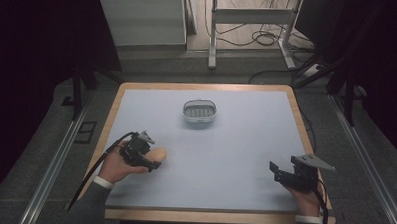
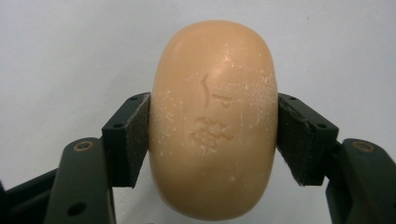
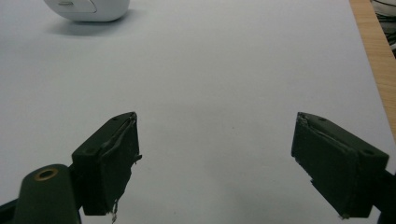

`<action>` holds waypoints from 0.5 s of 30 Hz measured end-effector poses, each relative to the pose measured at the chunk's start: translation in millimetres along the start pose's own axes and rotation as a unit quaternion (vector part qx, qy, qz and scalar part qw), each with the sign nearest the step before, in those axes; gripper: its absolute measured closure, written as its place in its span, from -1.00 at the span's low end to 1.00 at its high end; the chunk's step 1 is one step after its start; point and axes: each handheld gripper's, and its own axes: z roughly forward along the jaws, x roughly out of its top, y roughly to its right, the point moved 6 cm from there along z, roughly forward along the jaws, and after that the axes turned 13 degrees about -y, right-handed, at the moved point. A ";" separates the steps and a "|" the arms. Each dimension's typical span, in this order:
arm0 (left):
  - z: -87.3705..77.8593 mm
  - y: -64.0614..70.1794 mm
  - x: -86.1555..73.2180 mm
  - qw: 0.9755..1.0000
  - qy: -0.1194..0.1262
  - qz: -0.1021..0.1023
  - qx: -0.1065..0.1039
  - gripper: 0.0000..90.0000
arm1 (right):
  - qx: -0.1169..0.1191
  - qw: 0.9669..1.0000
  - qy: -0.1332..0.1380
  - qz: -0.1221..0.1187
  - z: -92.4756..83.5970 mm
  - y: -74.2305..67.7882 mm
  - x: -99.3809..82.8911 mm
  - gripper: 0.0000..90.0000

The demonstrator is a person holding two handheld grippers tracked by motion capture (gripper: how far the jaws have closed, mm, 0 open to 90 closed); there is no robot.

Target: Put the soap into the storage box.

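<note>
The left tool (image 2: 213, 140) was clamped on the smooth tan oval soap bar (image 2: 214, 121), gripping only its curved sides. It looked slippery enough to squirt forward. The right tool (image 3: 215, 163) sat with jaws apart, empty.

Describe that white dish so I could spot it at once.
Start from the table with the pale blue top. The dish sits alone toward its far middle, beyond both tools. It is a small white oval with a ribbed floor, unlike the tan soap.

Table (image 1: 137, 86): wood-edged top, pale blue-grey mat (image 1: 235, 143) covering nearly all of it. White soap dish (image 1: 200, 112) sits on the mat toward the far edge, about mid-width. Tan soap bar (image 1: 158, 154) is nearer than the dish and left of it; can't tell if it rests on the mat.
</note>
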 end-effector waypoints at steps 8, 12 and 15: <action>0.4 -1.6 8.5 1.000 0.003 0.003 0.002 -0.28 | -0.001 1.000 0.001 0.001 -0.5 1.3 -0.3 -0.67; 1.7 -1.4 8.4 1.000 -0.001 0.005 0.002 -0.28 | -0.001 1.000 0.001 0.001 -1.0 1.5 -0.2 -0.67; 1.6 -2.6 9.9 1.000 0.001 0.004 0.004 -0.28 | -0.001 1.000 0.000 0.000 -0.2 1.5 -0.5 -0.67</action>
